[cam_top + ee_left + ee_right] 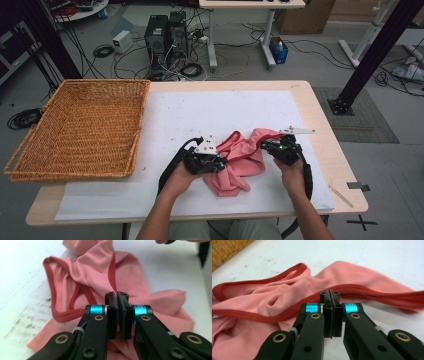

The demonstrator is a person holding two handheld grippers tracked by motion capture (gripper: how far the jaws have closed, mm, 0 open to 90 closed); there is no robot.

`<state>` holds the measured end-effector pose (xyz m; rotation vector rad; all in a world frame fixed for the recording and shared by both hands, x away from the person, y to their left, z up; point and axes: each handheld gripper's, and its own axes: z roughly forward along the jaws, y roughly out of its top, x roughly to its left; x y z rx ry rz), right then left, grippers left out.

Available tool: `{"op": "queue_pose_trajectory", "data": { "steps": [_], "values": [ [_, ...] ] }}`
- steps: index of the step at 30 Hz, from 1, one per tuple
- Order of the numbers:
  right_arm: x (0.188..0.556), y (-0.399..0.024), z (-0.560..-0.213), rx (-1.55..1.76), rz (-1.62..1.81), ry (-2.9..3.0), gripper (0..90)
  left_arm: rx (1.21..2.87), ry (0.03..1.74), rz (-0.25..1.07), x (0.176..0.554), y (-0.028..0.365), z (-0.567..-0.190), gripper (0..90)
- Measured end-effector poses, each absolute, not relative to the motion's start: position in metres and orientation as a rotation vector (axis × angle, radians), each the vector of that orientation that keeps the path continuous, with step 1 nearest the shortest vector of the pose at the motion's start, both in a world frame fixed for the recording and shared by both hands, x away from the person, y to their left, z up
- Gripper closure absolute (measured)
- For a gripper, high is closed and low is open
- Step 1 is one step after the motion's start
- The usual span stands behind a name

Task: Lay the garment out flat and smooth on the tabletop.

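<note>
A crumpled pink garment [242, 160] with dark red trim lies on the white mat [200, 120], stretched lengthwise between both grippers. The left gripper [220, 164] pinches its near fold; the right gripper [264, 146] clamps its trimmed edge. A wicker basket [80, 130] sits well apart, left.

Overhead cam; gripper cams close, share garment [240, 160].

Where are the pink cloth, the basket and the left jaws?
pink cloth [239, 165], high view, its crumpled middle
basket [142, 122], high view, its right rim
left gripper [117, 296], left gripper view, between shut jaw tips
</note>
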<state>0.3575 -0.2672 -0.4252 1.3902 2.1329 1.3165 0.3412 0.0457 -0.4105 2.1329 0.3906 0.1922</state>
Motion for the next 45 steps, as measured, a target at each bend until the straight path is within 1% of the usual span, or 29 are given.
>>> {"op": "queue_pose_trajectory", "data": {
  "steps": [2,5,6,7,8,9,10,13,14,15,17,19,20,21,22,23,24,25,26,27,28,30,35,36,37,39,43,44,45],
  "values": [
    [0.355,-0.272,-0.425,1.400,1.327,2.109,90.0,2.113,0.409,0.195,0.345,0.048,-0.409,86.3],
    [0.351,-0.286,-0.426,1.423,1.350,2.040,90.0,2.009,0.522,0.234,0.362,0.058,-0.404,86.4],
    [0.350,-0.290,-0.426,1.429,1.360,2.032,86.4,1.975,0.565,0.258,0.369,0.060,-0.402,86.4],
    [0.348,-0.294,-0.426,1.451,1.378,2.050,79.2,1.893,0.660,0.319,0.383,0.065,-0.399,86.4],
    [0.348,-0.294,-0.426,1.451,1.378,2.050,79.2,1.893,0.660,0.319,0.383,0.065,-0.399,86.4],
    [0.341,-0.291,-0.428,1.424,1.385,2.086,73.6,1.825,0.749,0.365,0.398,0.069,-0.398,86.4],
    [0.341,-0.291,-0.428,1.424,1.385,2.086,73.6,1.825,0.749,0.365,0.398,0.069,-0.398,86.4],
    [0.321,-0.277,-0.436,1.397,1.362,2.163,67.1,1.760,0.892,0.469,0.417,0.073,-0.401,86.5],
    [0.317,-0.273,-0.438,1.391,1.361,2.183,65.5,1.744,1.006,0.493,0.430,0.078,-0.408,86.5],
    [0.317,-0.273,-0.438,1.391,1.361,2.183,65.5,1.744,1.006,0.493,0.430,0.078,-0.408,86.6],
    [0.312,-0.261,-0.441,1.383,1.360,2.230,60.4,1.733,1.097,0.509,0.441,0.085,-0.415,86.5],
    [0.309,-0.236,-0.442,1.343,1.343,2.322,52.9,1.652,1.164,0.505,0.445,0.092,-0.418,86.4],
    [0.309,-0.236,-0.442,1.343,1.343,2.322,52.9,1.630,1.182,0.508,0.446,0.095,-0.419,86.4],
    [0.310,-0.217,-0.443,1.301,1.307,2.365,48.3,1.627,1.199,0.508,0.447,0.097,-0.421,83.3],
    [0.310,-0.217,-0.443,1.301,1.307,2.365,48.3,1.627,1.199,0.508,0.447,0.097,-0.421,74.0],
    [0.314,-0.200,-0.448,1.285,1.228,2.402,47.4,1.632,1.208,0.503,0.446,0.098,-0.421,67.0],
    [0.314,-0.200,-0.448,1.285,1.228,2.402,47.4,1.634,1.216,0.501,0.445,0.100,-0.421,67.0],
    [0.316,-0.191,-0.450,1.243,1.181,2.389,70.1,1.621,1.214,0.492,0.444,0.102,-0.421,60.1],
    [0.316,-0.191,-0.450,1.243,1.181,2.389,70.1,1.619,1.204,0.488,0.442,0.104,-0.420,60.1],
    [0.317,-0.190,-0.450,1.227,1.169,2.402,85.1,1.624,1.189,0.497,0.440,0.105,-0.418,58.1],
    [0.318,-0.192,-0.450,1.203,1.186,2.429,90.0,1.634,1.175,0.505,0.437,0.106,-0.417,56.8],
    [0.314,-0.194,-0.450,1.160,1.191,2.460,90.0,1.651,1.143,0.509,0.432,0.107,-0.415,54.8],
    [0.294,-0.217,-0.439,1.060,1.298,2.447,89.1,1.697,1.104,0.514,0.417,0.111,-0.420,54.6],
    [0.294,-0.225,-0.437,1.088,1.296,2.389,73.2,1.700,1.104,0.512,0.415,0.112,-0.421,54.6],
    [0.299,-0.233,-0.435,1.138,1.292,2.324,62.1,1.699,1.109,0.507,0.413,0.113,-0.423,54.6],
    [0.313,-0.246,-0.431,1.236,1.250,2.228,51.5,1.704,1.109,0.491,0.410,0.114,-0.424,54.4],
    [0.347,-0.257,-0.441,1.289,1.028,2.205,52.2,1.718,1.072,0.462,0.399,0.110,-0.424,53.4],
    [0.354,-0.256,-0.446,1.315,1.014,2.239,61.1,1.742,1.057,0.463,0.396,0.108,-0.425,53.4],
    [0.357,-0.255,-0.447,1.295,1.009,2.273,77.8,1.761,1.045,0.466,0.394,0.107,-0.425,53.4]
  ]
}}
